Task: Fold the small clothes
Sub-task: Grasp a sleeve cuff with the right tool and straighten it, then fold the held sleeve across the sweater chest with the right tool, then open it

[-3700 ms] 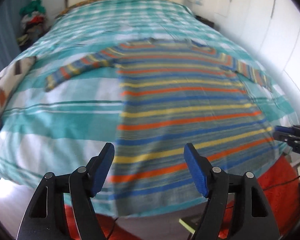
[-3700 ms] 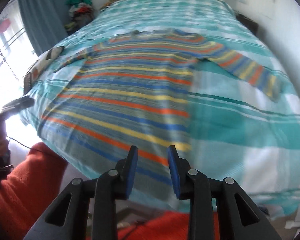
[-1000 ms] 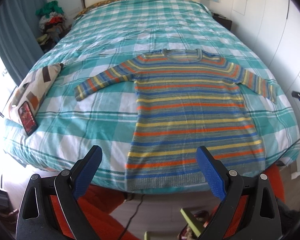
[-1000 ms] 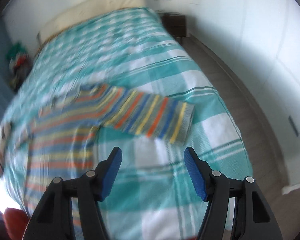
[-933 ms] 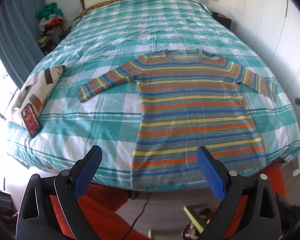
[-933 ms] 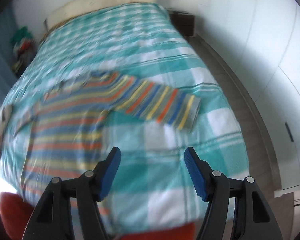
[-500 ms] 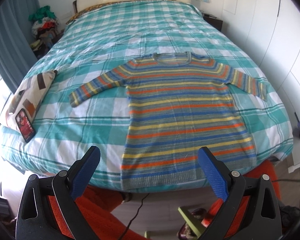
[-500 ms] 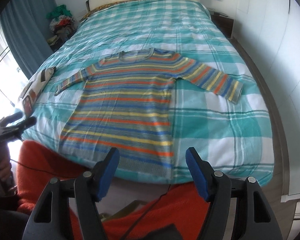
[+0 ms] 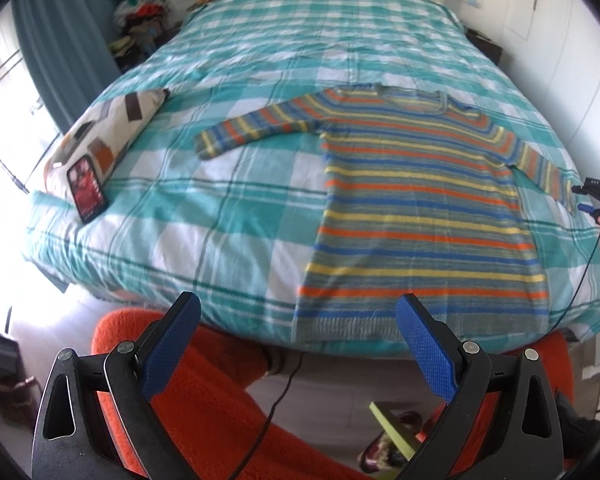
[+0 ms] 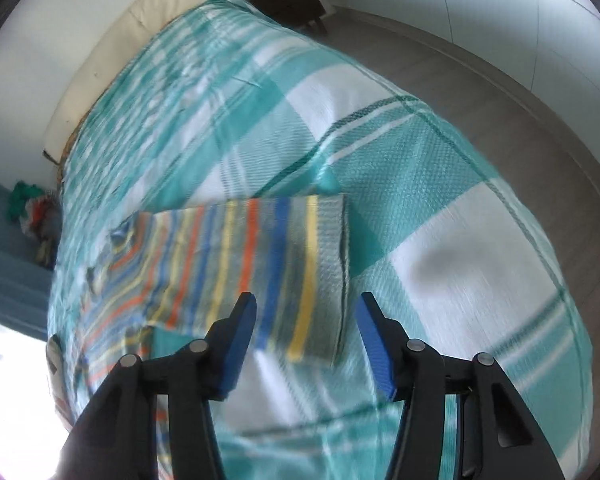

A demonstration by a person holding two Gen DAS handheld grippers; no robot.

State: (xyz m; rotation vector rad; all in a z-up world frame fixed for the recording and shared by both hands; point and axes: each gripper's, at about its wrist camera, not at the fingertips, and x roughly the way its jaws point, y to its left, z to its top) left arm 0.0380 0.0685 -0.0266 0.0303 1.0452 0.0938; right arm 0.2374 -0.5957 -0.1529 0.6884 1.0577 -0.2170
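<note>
A striped sweater (image 9: 416, 204) in grey, orange, yellow and blue lies flat on the bed, both sleeves spread out, hem at the near edge. My left gripper (image 9: 296, 344) is open and empty, held back from the bed, left of the hem. My right gripper (image 10: 306, 330) is open and empty, just above the cuff end of the right sleeve (image 10: 284, 264); it also shows at the right edge of the left wrist view (image 9: 596, 196).
The bed has a teal and white plaid cover (image 9: 228, 208). A patterned cushion (image 9: 108, 132) with a phone (image 9: 86, 188) on it lies at the bed's left edge. A clothes pile (image 9: 140, 4) stands far left. Wooden floor (image 10: 540, 128) and wardrobe doors are on the right.
My right gripper has swung from the foot of the bed to the right sleeve's cuff and come in close. My left gripper has shifted a little to the left and stays open.
</note>
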